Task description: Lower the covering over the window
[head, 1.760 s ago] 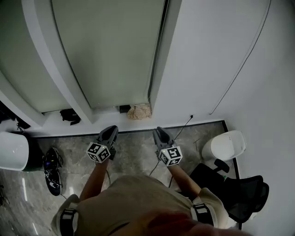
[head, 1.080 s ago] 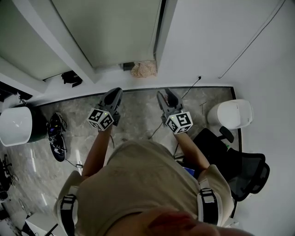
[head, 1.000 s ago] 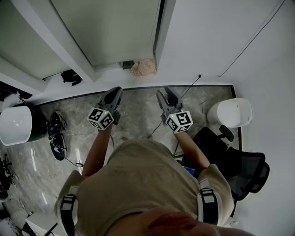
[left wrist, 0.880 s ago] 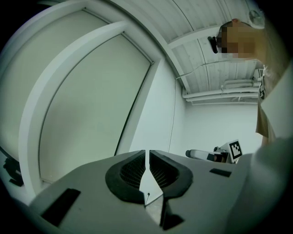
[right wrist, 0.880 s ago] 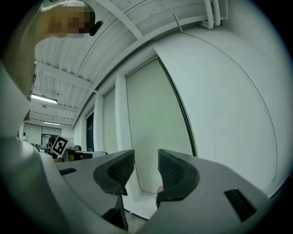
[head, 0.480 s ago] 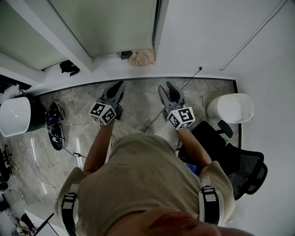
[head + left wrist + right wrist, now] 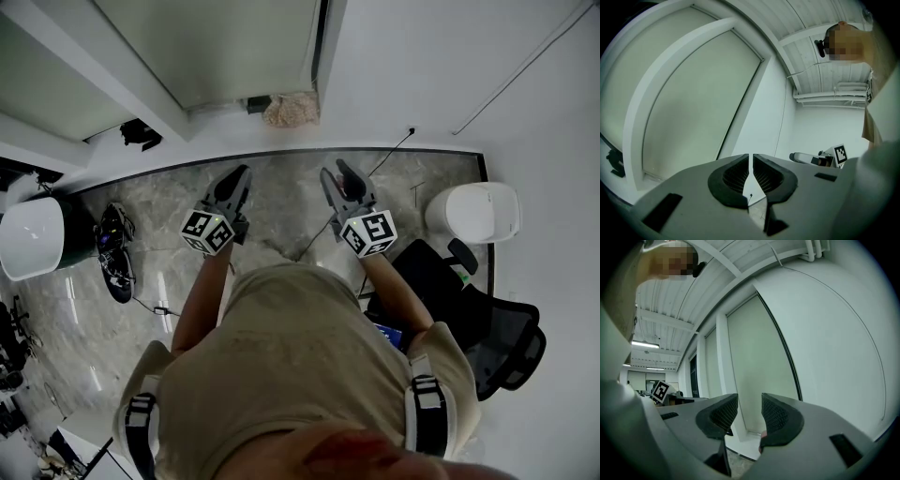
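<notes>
Window covering (image 7: 216, 47): pale sheet hanging across the glazed panel ahead, its lower edge near the sill.
Left gripper (image 7: 751, 161): jaws all but together (a hairline slit only), nothing held.
Right gripper (image 7: 744, 411): jaws well apart, empty.
Both grippers level above the grey floor (image 7: 281, 197), clear of the window covering.
Office chair (image 7: 487, 328): at the person's right.

Your head has tipped further down: the blind (image 7: 216, 47) has slid toward the top edge, more of your shirt (image 7: 291, 375) shows, and your left claw (image 7: 242, 172) and right claw (image 7: 335, 170) sit higher in view.
</notes>
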Available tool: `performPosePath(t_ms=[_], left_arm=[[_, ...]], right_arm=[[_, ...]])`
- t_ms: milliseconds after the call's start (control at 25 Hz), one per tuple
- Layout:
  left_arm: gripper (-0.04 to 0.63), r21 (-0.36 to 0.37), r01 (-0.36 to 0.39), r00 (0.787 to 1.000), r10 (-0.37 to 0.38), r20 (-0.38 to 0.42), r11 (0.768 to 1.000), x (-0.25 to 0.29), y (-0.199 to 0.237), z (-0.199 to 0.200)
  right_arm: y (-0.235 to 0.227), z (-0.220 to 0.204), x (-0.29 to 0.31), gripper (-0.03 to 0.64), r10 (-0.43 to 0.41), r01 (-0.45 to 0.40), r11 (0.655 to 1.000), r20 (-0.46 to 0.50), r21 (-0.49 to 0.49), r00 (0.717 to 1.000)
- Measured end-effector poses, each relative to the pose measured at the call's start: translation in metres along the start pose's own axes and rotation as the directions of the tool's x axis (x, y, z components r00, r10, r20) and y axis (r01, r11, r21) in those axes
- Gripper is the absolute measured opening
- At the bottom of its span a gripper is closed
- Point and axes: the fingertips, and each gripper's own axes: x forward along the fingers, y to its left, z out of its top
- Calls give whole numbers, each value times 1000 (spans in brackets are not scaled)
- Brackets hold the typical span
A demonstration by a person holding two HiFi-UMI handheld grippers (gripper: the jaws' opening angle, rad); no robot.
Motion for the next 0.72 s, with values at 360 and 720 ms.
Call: performPosePath(t_ms=[360, 720], left_arm=[[41, 10, 53, 999, -53, -4, 999, 3, 39, 24], [41, -19, 64, 998, -64, -11, 998, -10, 93, 32]], right_arm=[[12, -12, 50, 147, -26, 31, 996, -53, 80, 998], [38, -18, 103, 158, -16, 21, 985, -35, 172, 999]])
